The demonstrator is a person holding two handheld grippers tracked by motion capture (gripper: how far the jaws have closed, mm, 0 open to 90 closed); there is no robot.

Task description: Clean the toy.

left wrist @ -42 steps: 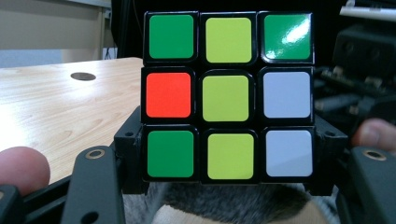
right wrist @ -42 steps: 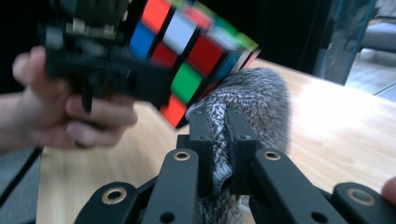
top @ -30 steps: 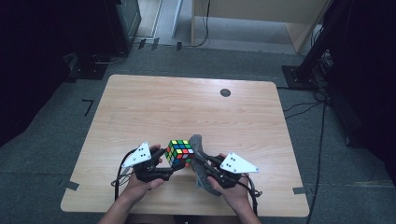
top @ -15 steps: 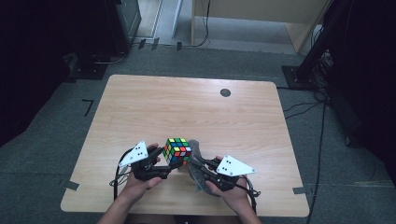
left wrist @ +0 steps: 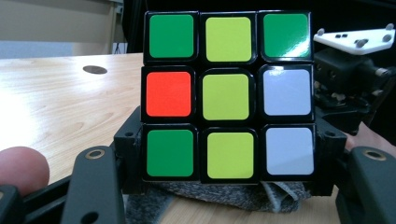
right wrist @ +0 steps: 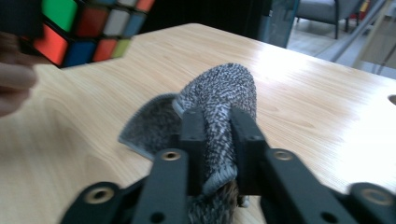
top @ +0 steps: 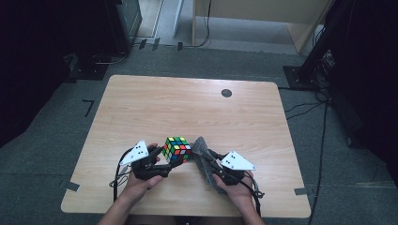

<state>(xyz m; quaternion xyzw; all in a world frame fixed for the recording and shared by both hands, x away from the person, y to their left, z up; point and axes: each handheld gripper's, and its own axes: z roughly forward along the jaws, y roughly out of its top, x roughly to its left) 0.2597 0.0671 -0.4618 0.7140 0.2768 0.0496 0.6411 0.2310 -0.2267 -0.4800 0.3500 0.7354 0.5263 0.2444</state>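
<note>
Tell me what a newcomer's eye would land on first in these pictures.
The bright puzzle cube stands out, clamped in the left gripper above the near middle of the wooden table. Beside it the right gripper pinches a grey speckled cloth close to the cube's right side.

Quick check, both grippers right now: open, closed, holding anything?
Left gripper: closed on the Rubik's cube.
Right gripper: closed on the grey cloth.
</note>
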